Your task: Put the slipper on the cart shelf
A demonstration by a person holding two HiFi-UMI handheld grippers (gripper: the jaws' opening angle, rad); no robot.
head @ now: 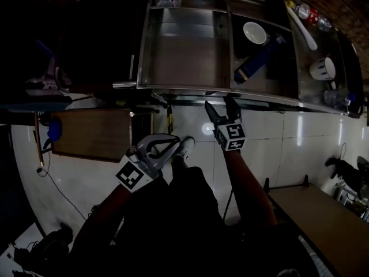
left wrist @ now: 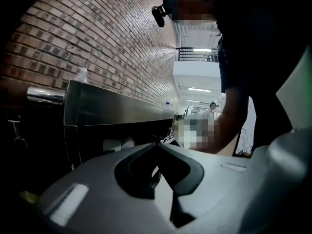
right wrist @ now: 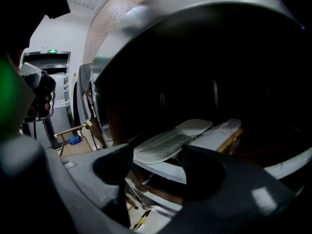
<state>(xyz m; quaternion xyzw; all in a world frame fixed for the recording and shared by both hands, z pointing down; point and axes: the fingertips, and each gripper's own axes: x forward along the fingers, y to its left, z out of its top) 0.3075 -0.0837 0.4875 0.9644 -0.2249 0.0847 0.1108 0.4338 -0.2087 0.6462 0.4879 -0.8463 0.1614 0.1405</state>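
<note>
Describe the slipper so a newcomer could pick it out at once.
Find the steel cart and look under its top, in the right gripper view. On the lower shelf, beyond the open right gripper, lies the slipper: pale, flat, with a ribbed texture the smooth pale strip beside it lacks.

Looking along the right tool (right wrist: 158,179): jaws wide apart, nothing between. Just beyond, pale slipper (right wrist: 170,140) lying flat on cart shelf (right wrist: 222,133), darkness behind.

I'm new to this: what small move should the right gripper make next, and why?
Probably ease the right gripper back from the cart: its jaws stand open with nothing between them, and the slipper already lies flat on the shelf.
</note>
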